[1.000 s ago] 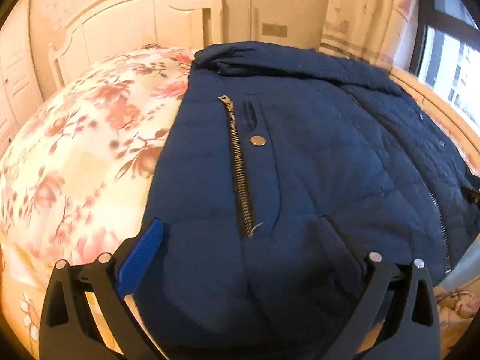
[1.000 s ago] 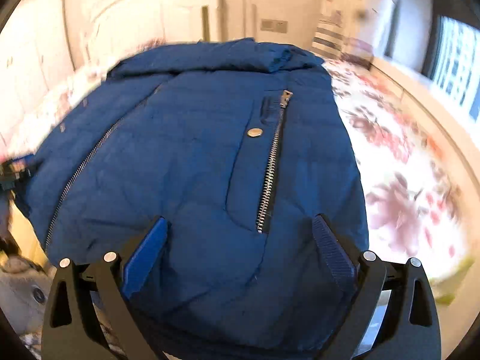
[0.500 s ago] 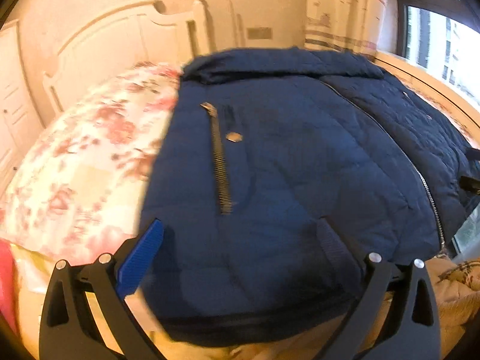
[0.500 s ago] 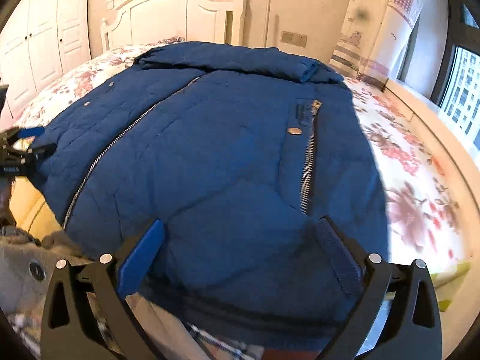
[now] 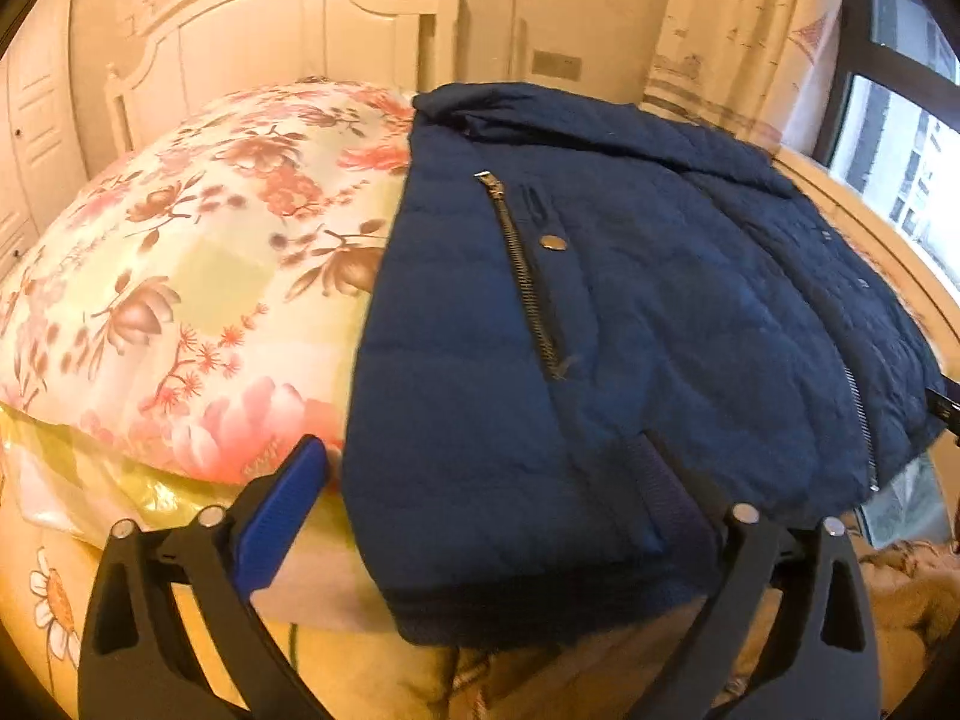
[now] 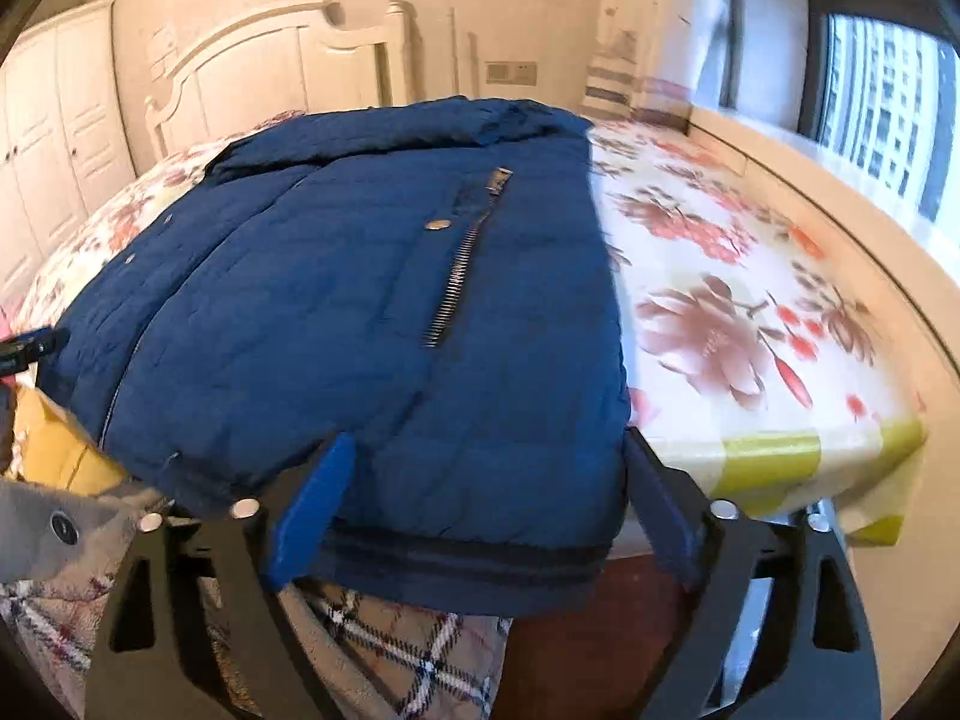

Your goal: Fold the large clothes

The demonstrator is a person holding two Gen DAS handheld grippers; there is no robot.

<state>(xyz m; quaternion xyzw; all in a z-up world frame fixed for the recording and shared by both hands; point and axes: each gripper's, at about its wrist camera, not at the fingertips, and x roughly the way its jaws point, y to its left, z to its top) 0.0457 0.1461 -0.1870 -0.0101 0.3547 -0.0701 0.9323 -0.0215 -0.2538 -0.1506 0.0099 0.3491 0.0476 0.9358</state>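
Jacket (image 5: pixel 630 324), navy quilted, lies flat on the floral bedspread (image 5: pixel 180 276), hem hanging over the bed's near edge, collar toward the headboard (image 5: pixel 288 30). Left gripper (image 5: pixel 480 486) and right gripper (image 6: pixel 486 468): both spread wide near the hem, grasping nothing.

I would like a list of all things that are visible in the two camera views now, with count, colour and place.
jacket: one, dark blue, spread flat on the bed, hem hanging over the near edge.
floral bedspread: one, white with pink and brown flowers, covers the bed under the jacket.
headboard: one, white, at the far end of the bed.
curtain: one, pale and patterned, beside the window.
window: one, dark frame, far right.
wardrobe: one, white, far left.
plaid cloth: one, beige checked, below the hem.
left claw: open, empty, near the hem.
right claw: open, empty, near the hem.
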